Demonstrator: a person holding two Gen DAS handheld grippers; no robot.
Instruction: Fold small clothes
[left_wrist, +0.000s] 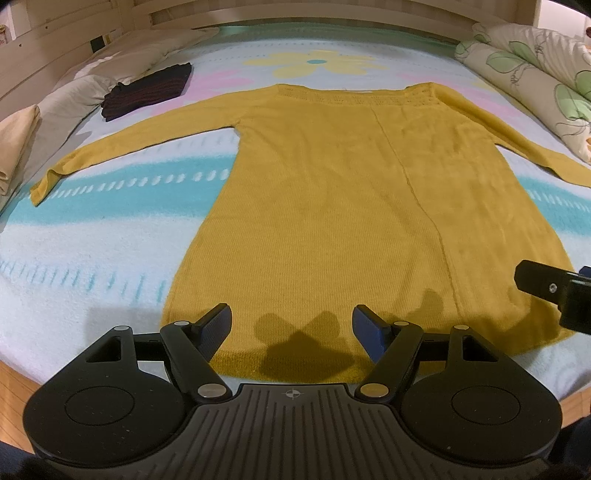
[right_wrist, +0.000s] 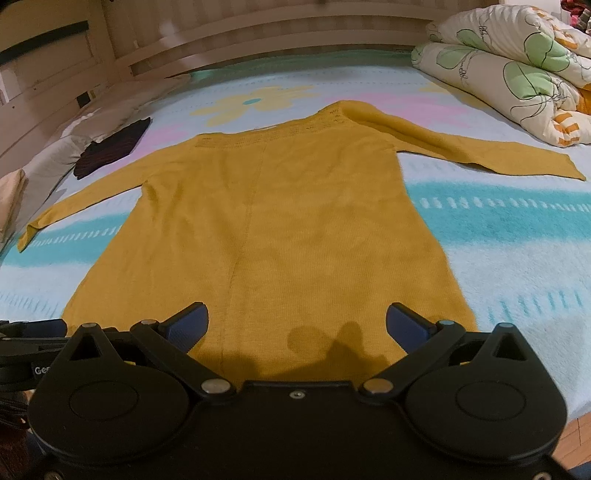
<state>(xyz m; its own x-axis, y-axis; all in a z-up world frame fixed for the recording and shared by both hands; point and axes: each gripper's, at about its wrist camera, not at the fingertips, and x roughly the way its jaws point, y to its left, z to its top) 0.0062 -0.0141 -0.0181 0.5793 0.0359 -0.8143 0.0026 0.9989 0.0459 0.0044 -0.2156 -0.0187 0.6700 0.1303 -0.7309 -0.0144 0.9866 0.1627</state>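
Note:
A mustard-yellow knit sweater (left_wrist: 332, 192) lies flat on the bed, hem toward me, neckline far, both sleeves spread out sideways. In the right wrist view the same sweater (right_wrist: 280, 229) fills the middle. My left gripper (left_wrist: 291, 325) hovers above the hem, left of its middle, jaws open with nothing between them. My right gripper (right_wrist: 297, 325) stands open over the hem's right part, holding nothing. A black part of the right gripper (left_wrist: 554, 291) shows at the left view's right edge.
The fleece bed cover (left_wrist: 92, 236) has teal stripes and a flower print. A folded dark garment (left_wrist: 147, 90) lies far left, pillows (left_wrist: 66, 99) beside it. A rolled floral quilt (right_wrist: 517, 70) sits far right. A wooden headboard (right_wrist: 258, 29) closes the back.

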